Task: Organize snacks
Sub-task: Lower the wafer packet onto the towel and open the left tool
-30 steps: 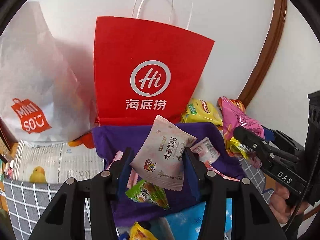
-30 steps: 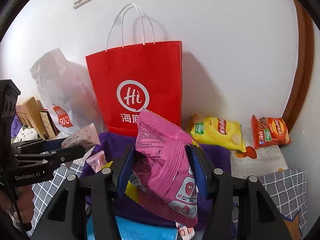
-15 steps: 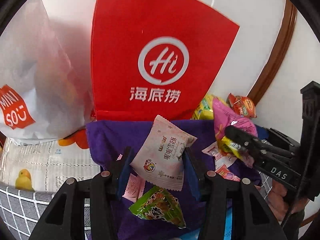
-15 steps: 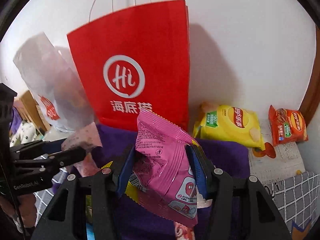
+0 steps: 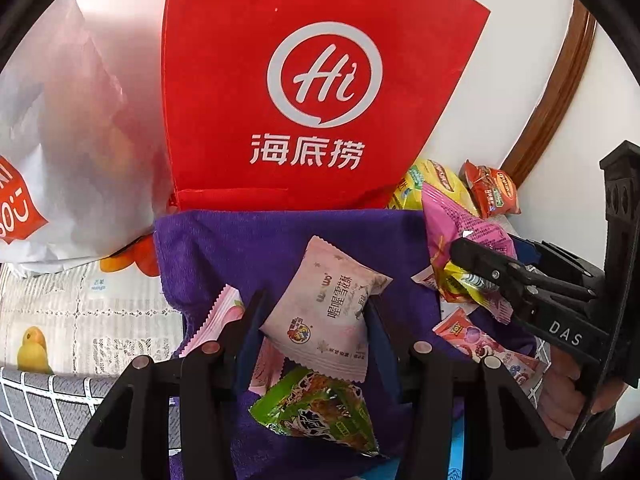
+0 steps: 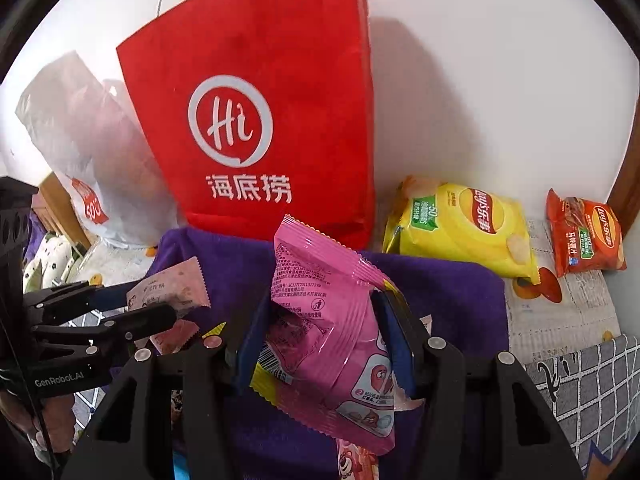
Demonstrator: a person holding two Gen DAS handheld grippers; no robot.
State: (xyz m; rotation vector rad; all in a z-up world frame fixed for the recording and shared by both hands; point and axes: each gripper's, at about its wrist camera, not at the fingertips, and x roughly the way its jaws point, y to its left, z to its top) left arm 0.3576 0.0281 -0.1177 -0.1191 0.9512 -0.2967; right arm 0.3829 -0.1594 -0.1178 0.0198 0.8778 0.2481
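The left gripper [image 5: 314, 312] squeezes a pale pink packet [image 5: 326, 312]. The right gripper [image 6: 324, 316] squeezes a bright pink packet [image 6: 332, 320]. Both hang over the purple cloth [image 5: 248, 240], near the red bag [image 5: 304, 80].

Desk [image 6: 592, 380] covered near the front by grey checked cloth, farther back by printed fruit-pattern paper [image 6: 560, 320]. Purple towel [image 5: 260, 248] spread across the middle. Red bag [image 6: 260, 120] upright at the far edge against the wall, white bag [image 5: 72, 140] to its left. Yellow chips [image 6: 460, 228] and red chips [image 6: 584, 236] lying far right on the paper. Green packet [image 5: 316, 408] and pink packets [image 5: 480, 340] on the towel.
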